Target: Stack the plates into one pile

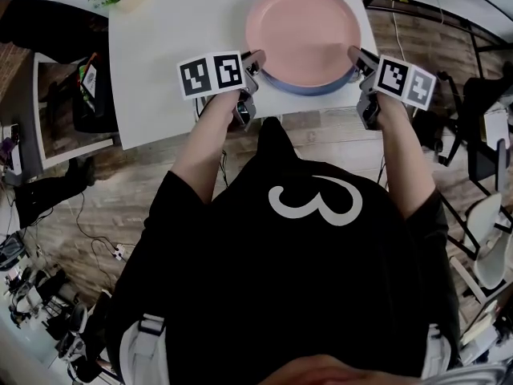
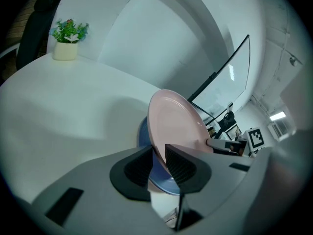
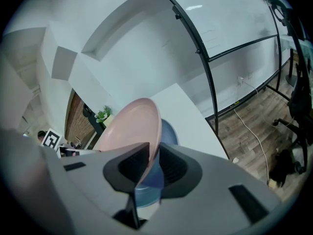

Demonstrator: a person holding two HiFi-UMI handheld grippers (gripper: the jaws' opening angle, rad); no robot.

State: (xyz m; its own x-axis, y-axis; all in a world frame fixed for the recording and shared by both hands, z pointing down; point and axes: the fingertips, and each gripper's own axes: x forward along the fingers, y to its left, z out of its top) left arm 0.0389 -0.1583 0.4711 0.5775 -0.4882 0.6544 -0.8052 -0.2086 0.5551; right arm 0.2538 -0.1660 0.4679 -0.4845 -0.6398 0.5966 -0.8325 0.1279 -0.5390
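Pink plate (image 1: 303,32) is held directly over the blue plate (image 1: 309,89), which lies on the white counter (image 1: 176,22); only the near arc of the blue plate is seen from under it in the head view. No third plate is seen, so the pile is judged nearly complete: two plates are lined up, and only the setting-down and release are left. Whether the pink plate already bears on the blue plate cannot be settled; in both gripper views a slight tilt and a gap towards the blue plate are suggested, so it is judged not yet fully seated. The left hand-held gripper (image 1: 255,61) is placed at the left of the blue plate, its jaws closed narrowly on the pink plate's left rim. The right hand-held gripper (image 1: 357,57) is placed at the right of the blue plate, its jaws likewise clamped on the opposite rim. The rim is seen between the pads in each gripper view, the blue plate showing just below them.
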